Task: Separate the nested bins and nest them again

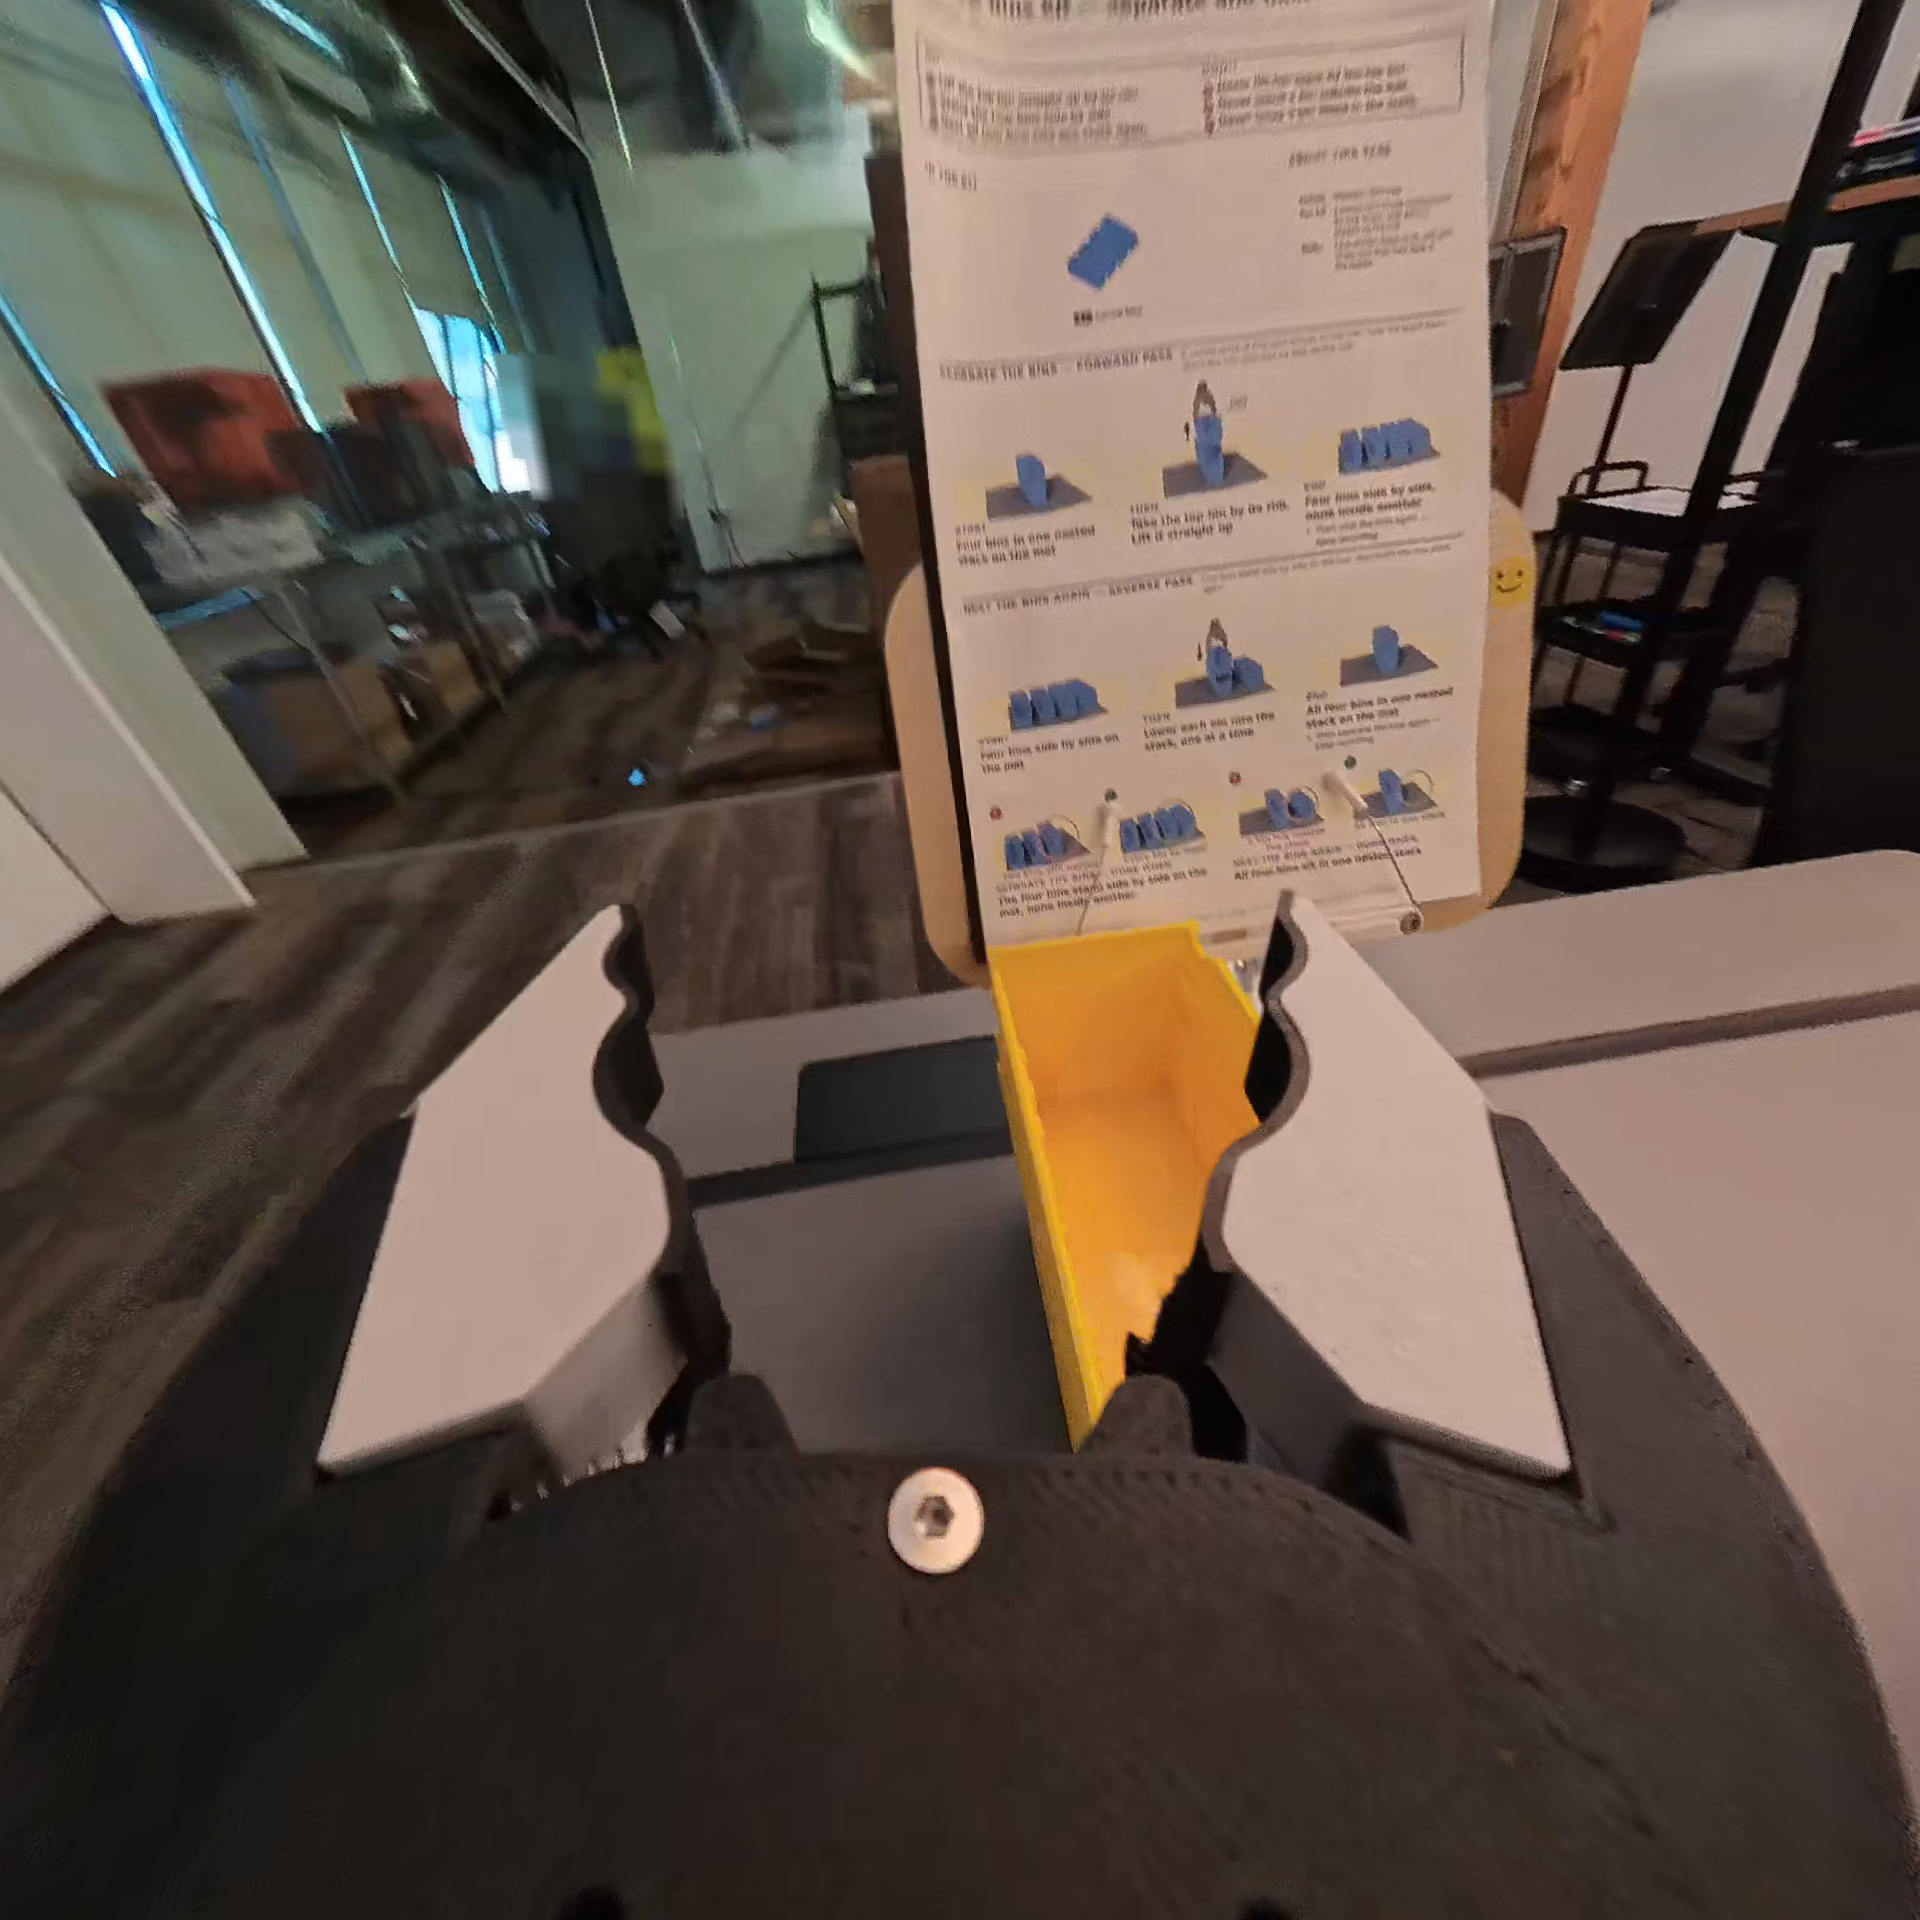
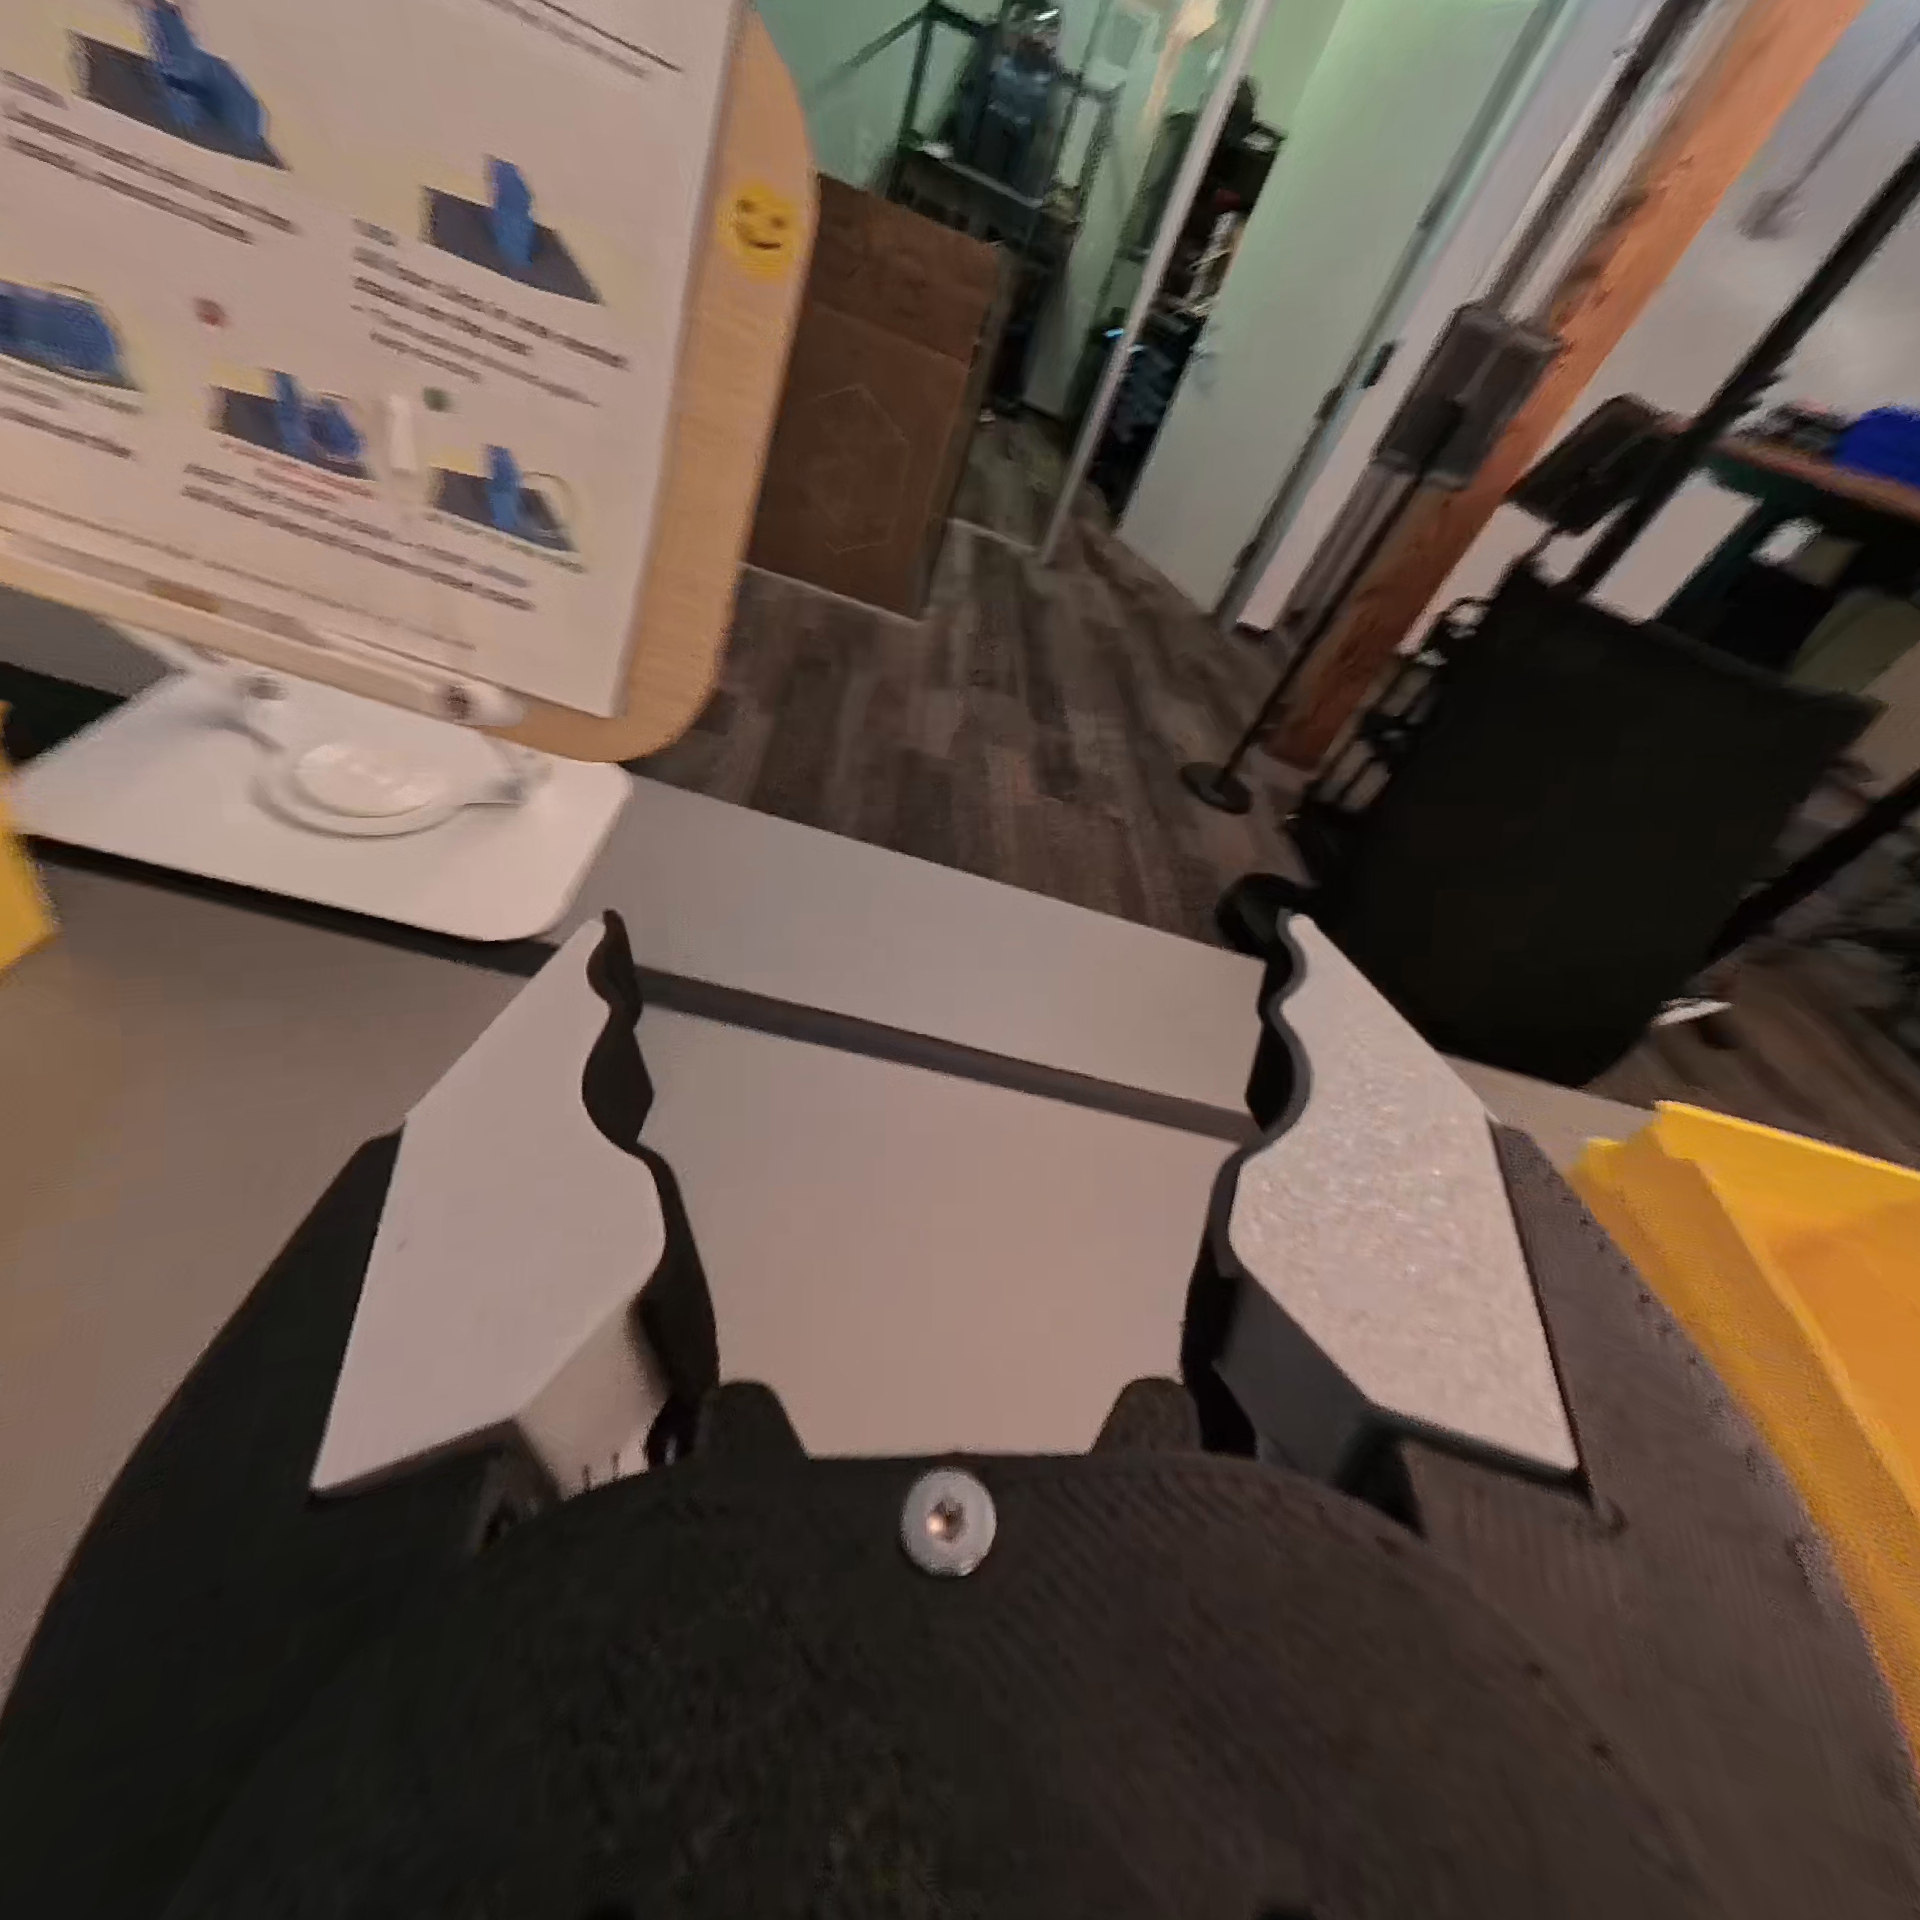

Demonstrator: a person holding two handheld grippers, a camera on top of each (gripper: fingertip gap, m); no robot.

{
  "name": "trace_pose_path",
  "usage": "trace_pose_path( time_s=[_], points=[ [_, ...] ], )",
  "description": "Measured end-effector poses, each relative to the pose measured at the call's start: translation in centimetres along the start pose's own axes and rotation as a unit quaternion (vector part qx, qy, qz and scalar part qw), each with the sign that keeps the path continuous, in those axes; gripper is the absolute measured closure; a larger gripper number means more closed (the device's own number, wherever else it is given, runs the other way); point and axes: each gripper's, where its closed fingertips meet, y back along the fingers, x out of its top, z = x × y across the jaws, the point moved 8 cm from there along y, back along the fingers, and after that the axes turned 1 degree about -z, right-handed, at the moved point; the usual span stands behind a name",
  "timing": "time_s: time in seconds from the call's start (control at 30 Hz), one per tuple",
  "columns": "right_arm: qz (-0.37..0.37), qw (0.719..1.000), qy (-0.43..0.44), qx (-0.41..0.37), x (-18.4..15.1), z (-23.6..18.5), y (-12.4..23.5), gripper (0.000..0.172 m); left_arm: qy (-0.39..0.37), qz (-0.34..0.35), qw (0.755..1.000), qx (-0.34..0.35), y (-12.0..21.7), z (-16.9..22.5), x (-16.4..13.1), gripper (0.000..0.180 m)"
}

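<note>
In the left wrist view a yellow bin (image 1: 1122, 1122) stands open side up between my left gripper's (image 1: 958, 914) fingers. It lies against the right finger (image 1: 1351, 1122). The left finger (image 1: 540, 1143) is well clear of it, so the gripper is open. A dark mat (image 1: 894, 1101) lies on the grey table (image 1: 1662, 1143) left of the bin. My right gripper (image 2: 951, 925) is open and empty over the bare grey table (image 2: 935, 1247). Another yellow bin (image 2: 1766, 1299) shows at the right edge of the right wrist view, and a yellow corner (image 2: 16, 904) at its left edge.
An instruction sheet on a wooden board (image 1: 1195, 468) stands behind the bin on a white base (image 2: 312, 821). Beyond the table's far edge (image 2: 935, 862) is wood floor. A black chair (image 2: 1558, 831) and black stands are at the right.
</note>
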Motion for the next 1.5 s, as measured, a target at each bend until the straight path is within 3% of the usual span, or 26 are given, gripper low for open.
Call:
trace_pose_path(
  time_s=[0.1, 0.23, 0.5, 0.67, 1.0, 1.13, 1.27, 1.33, 1.5],
  points=[
    [-0.033, 0.992, -0.063, 0.100, 0.8, -3.2, 1.1, 0.051, 0.019, -0.006, 1.000, -0.004, 0.4, -1.6, -0.3, 0.064],
    [-0.070, 0.947, -0.157, 0.273, 3.9, -9.8, 2.1, 0.049, 0.047, 0.017, 0.999, 0.001, 2.1, -3.8, -0.1, 0.066],
    [-0.119, 0.913, -0.153, 0.360, 11.5, -17.4, 3.0, 0.048, 0.092, 0.033, 0.995, -0.028, 4.0, -6.3, -0.6, 0.072],
    [-0.126, 0.916, -0.133, 0.357, 13.6, -19.4, 3.9, 0.048, 0.110, 0.031, 0.993, -0.043, 4.1, -7.0, -1.0, 0.072],
    [-0.169, 0.908, -0.153, 0.352, 12.8, -21.0, 2.6, 0.048, 0.135, 0.039, 0.988, -0.058, 4.6, -7.9, -1.2, 0.074],
    [-0.255, 0.884, -0.169, 0.355, 13.3, -24.3, 0.2, 0.043, 0.137, 0.047, 0.987, -0.063, 4.8, -7.8, -0.9, 0.075],
    [-0.358, 0.879, -0.117, 0.291, 12.6, -27.6, -2.9, 0.042, 0.146, 0.050, 0.984, -0.086, 4.7, -7.3, -0.8, 0.077],
    [-0.411, 0.864, -0.100, 0.273, 11.8, -29.0, -3.6, 0.041, 0.154, 0.047, 0.982, -0.103, 4.5, -7.1, -0.9, 0.078],
    [-0.465, 0.854, -0.067, 0.223, 10.6, -30.7, -4.8, 0.041, 0.155, 0.040, 0.982, -0.098, 4.3, -7.4, -1.1, 0.078]
  ],
)
